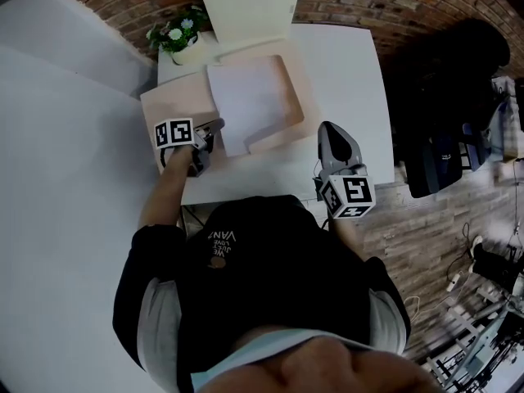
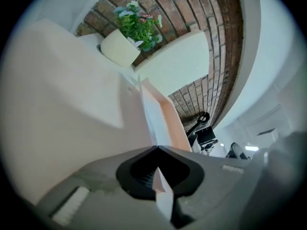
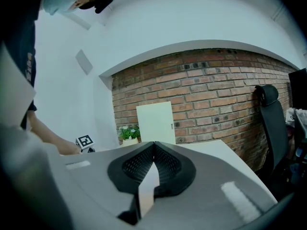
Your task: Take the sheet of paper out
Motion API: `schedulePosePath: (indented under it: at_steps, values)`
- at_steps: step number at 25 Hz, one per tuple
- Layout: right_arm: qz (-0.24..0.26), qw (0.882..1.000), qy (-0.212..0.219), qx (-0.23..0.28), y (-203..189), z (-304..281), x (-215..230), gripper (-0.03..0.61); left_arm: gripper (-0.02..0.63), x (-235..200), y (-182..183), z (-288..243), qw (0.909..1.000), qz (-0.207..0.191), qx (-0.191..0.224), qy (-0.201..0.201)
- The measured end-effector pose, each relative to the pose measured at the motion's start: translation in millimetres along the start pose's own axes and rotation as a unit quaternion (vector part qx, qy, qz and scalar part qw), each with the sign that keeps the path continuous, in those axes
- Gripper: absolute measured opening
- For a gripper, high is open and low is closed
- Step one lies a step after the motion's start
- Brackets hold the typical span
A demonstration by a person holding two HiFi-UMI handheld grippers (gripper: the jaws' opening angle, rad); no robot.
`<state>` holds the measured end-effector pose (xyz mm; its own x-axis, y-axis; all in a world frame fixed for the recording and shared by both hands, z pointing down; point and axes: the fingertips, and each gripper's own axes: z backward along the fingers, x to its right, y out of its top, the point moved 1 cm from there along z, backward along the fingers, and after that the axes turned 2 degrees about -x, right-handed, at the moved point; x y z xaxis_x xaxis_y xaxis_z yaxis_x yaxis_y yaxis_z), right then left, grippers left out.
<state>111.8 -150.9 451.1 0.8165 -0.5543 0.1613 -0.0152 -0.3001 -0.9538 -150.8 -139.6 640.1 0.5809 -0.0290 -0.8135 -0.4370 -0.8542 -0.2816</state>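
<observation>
A white sheet of paper (image 1: 258, 101) lies across a shallow tan tray (image 1: 304, 97) on the white table, and its near end hangs over the tray's front wall. My left gripper (image 1: 214, 128) is at the sheet's near left edge and is shut on it. In the left gripper view the sheet (image 2: 152, 116) runs edge-on from the closed jaw tips (image 2: 156, 147) up along the tray's pink wall (image 2: 172, 123). My right gripper (image 1: 329, 128) hovers shut and empty over the table, right of the tray. In its own view nothing sits at its tips (image 3: 154, 143).
The tray's flat tan lid (image 1: 168, 101) lies to the left under my left hand. A potted plant (image 1: 176, 35) and an upright cream box (image 1: 250, 6) stand at the back by the brick wall. A dark office chair (image 1: 442, 162) stands right of the table (image 1: 344, 64).
</observation>
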Motion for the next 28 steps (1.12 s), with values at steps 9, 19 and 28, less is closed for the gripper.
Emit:
schedulePosePath:
  at_steps: [9,19,28]
  values:
    - [-0.01,1.0,0.004,0.003,-7.4,-3.7,-28.4,0.002,0.002,7.0,2.8,38.5,0.9972,-0.072,-0.013,0.011]
    - [-0.016,1.0,0.006,0.0,-18.7,-9.2,-47.6,0.002,0.002,32.9,17.2,76.8,0.9786,-0.201,-0.029,0.034]
    - [-0.028,1.0,0.012,-0.003,-24.5,-16.1,-55.7,0.002,0.002,68.4,29.7,102.1,0.9625,-0.268,-0.04,0.02]
